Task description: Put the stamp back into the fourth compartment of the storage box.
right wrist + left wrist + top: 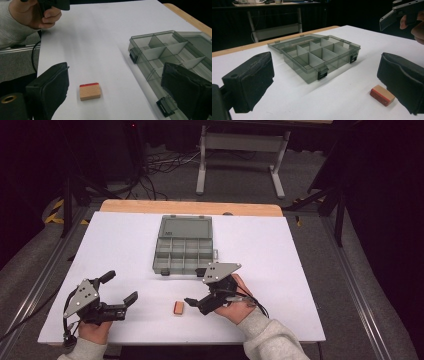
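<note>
1. We hold the right gripper (192,301) low over the white table (280,270), its jaws spread wide and empty, aimed at the wooden block (178,307).
2. The block, with one red face, lies flat on the table just in front of those jaws and touches neither; in the right gripper view (90,91) it sits between them but farther out.
3. We rest the left gripper (120,292) well to the block's other side, jaws wide open and holding nothing, likely waiting its turn.
4. The compartment box (184,255) stands open beyond the block, lid laid back, every compartment seemingly empty, probably ready to receive it.
</note>
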The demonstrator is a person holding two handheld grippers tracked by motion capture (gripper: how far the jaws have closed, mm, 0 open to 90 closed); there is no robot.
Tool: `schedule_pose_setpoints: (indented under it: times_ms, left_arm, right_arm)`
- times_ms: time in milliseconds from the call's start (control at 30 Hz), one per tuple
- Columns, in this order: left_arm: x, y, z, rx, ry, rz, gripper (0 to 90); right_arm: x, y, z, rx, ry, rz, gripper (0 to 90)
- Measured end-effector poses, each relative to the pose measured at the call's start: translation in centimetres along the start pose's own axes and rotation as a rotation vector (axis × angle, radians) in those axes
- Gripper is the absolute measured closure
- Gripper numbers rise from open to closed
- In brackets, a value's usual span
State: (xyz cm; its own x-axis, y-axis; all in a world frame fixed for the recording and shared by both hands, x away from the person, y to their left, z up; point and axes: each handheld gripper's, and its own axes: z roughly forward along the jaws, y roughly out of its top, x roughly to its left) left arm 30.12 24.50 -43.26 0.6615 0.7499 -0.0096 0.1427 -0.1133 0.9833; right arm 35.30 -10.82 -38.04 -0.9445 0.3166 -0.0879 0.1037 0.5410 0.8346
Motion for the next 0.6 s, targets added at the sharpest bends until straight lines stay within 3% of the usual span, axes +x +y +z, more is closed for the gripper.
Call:
schedule_pose_setpoints:
  times_ms: [133,200,367,600]
  left_arm:
    - [0.1,0.0,-0.1,0.002,0.000,0.003,1.5]
    - [0.0,0.0,0.0,-0.004,0.004,0.004,1.5]
    - [0.1,-0.1,0.1,0.000,0.007,0.008,1.5]
    - [0.1,-0.1,0.0,0.001,0.006,0.007,1.5]
  right_arm:
    - [-0.1,0.3,0.5,0.019,0.020,-0.002,9.0]
    - [-0.1,0.6,1.0,0.029,0.058,0.013,9.0]
    - [0.1,0.9,1.6,0.049,0.075,0.003,9.8]
    - [0.5,0.8,2.7,0.119,0.105,-0.002,13.3]
